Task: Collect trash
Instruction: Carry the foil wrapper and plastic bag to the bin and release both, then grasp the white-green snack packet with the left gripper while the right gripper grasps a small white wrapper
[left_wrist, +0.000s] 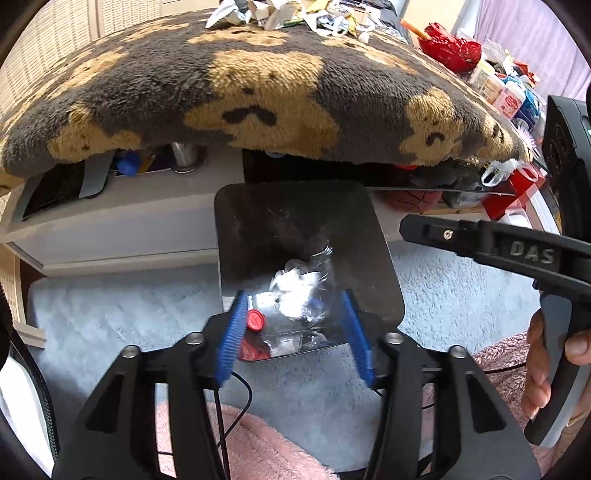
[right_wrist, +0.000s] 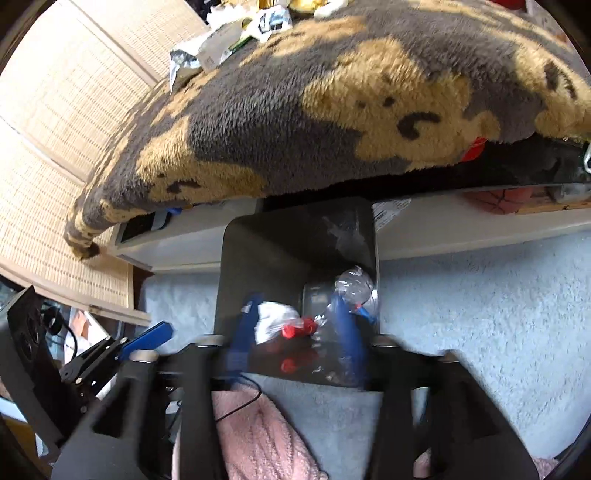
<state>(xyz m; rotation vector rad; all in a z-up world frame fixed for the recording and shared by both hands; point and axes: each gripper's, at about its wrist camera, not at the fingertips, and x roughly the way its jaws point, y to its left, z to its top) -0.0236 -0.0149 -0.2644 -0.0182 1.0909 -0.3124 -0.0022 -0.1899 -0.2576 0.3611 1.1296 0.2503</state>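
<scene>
I hold both hand-held grippers over the dark bin (left_wrist: 369, 236): left hand-held gripper (left_wrist: 295, 339) open, right hand-held gripper (right_wrist: 295, 332) open, crushed bottle (left_wrist: 299, 291) lying inside.

text: "DAS" | form: raised letters | on: black arm of the right gripper (left_wrist: 532, 254), right side of scene | other packaging print, far right: too small to read

Left gripper (left_wrist: 295, 328) jaws apart, right gripper (right_wrist: 295, 332) likewise, both angled down
</scene>
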